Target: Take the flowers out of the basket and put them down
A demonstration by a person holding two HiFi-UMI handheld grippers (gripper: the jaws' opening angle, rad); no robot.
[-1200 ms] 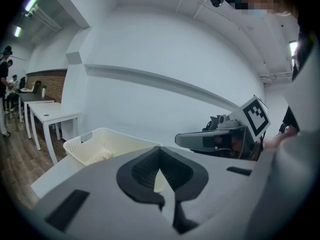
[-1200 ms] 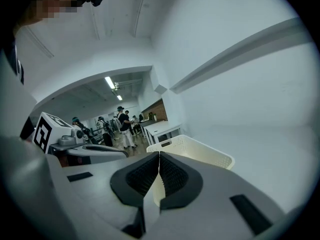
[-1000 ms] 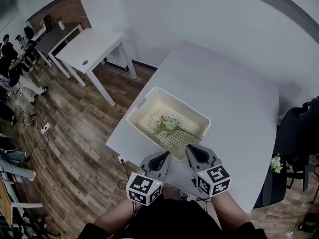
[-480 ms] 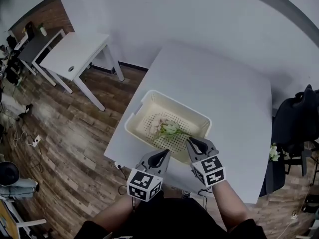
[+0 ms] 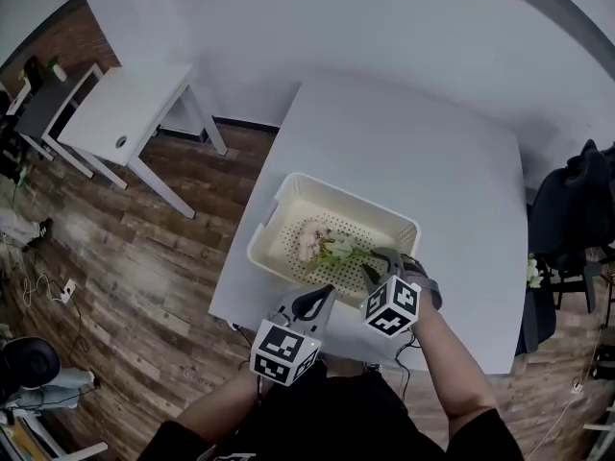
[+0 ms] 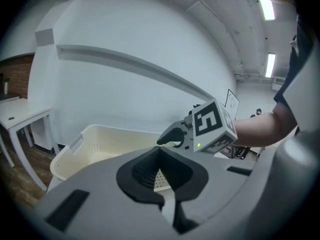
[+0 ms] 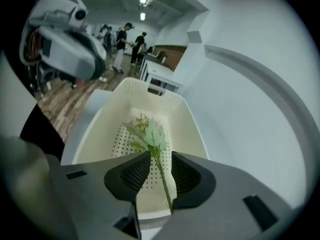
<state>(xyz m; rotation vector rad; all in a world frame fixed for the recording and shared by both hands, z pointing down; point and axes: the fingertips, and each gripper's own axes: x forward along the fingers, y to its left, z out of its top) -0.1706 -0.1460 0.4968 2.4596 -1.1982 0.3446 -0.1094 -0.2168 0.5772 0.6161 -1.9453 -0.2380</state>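
Observation:
A cream perforated basket (image 5: 288,205) stands on the white table (image 5: 432,161) near its front edge. One artificial flower (image 5: 332,251) with green leaves lies on the basket floor, stem toward me. My right gripper (image 5: 377,265) dips over the near rim. Its jaws have just been opening and now stand apart on either side of the flower stem (image 7: 161,174), the pads not pressing it. In that view the bloom (image 7: 145,126) points away inside the basket (image 7: 192,131). My left gripper (image 5: 320,298) hovers at the near rim, shut and empty; its view shows the basket (image 6: 100,144) and the right gripper's fingers (image 6: 172,136).
A second white table (image 5: 125,113) stands on the wood floor to the left. A dark chair (image 5: 577,219) with white flowers (image 5: 531,275) beside it is at the right. People (image 7: 122,41) stand far off. The table's front edge lies just under my hands.
My right gripper has rolled and gone down and forward over the basket's near rim, and its jaws have opened around the stem. My left gripper edged forward slightly.

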